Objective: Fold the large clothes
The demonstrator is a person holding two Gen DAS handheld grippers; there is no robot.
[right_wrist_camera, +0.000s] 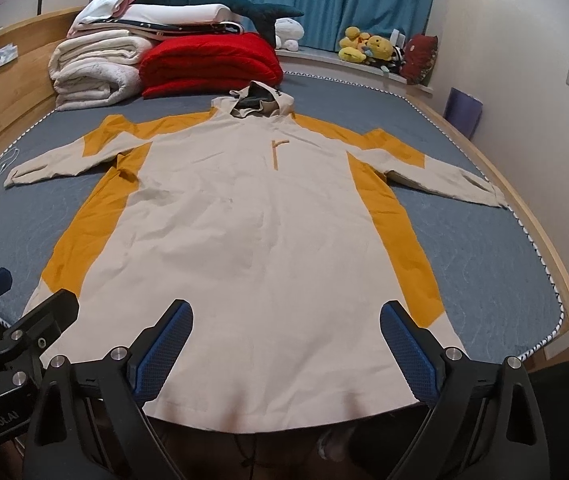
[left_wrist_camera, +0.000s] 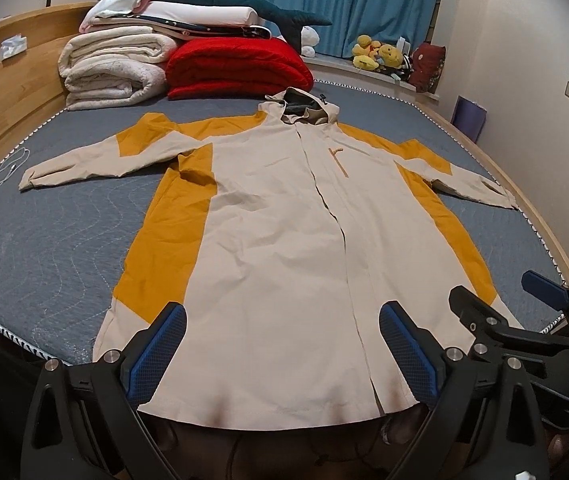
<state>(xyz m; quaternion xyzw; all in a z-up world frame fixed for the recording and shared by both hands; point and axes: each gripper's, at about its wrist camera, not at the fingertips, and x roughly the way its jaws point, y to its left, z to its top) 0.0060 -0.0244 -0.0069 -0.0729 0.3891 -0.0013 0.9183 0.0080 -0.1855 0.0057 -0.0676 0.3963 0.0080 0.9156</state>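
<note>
A long cream and mustard hooded coat [left_wrist_camera: 276,220] lies spread flat, front up, on the grey quilted bed [left_wrist_camera: 56,232], its hem nearest both tools and its hood [left_wrist_camera: 304,108] at the far end. The left tool [left_wrist_camera: 282,344] hangs just above the hem with its blue-padded fingers [left_wrist_camera: 164,344] spread wide, holding nothing; the coat's centre closure runs away from it slightly right of the gap. The right tool [right_wrist_camera: 286,344] is likewise wide open over the hem, empty, and sits just beside the left one: each shows at the edge of the other's view. Whether either tool's pads actually touch the fabric is hard to judge from these angles; they seem to hover clear of it. Both sleeves stretch out sideways, the left sleeve [left_wrist_camera: 84,160] far forward-left of the left tool, the right sleeve [right_wrist_camera: 444,176] far forward-right of the right tool, its cuff reaching the bed's edge. Beyond the hood, well ahead of both tools, sit a folded red blanket [left_wrist_camera: 236,68] and a stack of white bedding [left_wrist_camera: 112,68] topped by a dark teal plush [left_wrist_camera: 244,0]. Blue curtains [left_wrist_camera: 344,0] hang behind, with yellow stuffed toys [left_wrist_camera: 376,54] on the sill.
</note>
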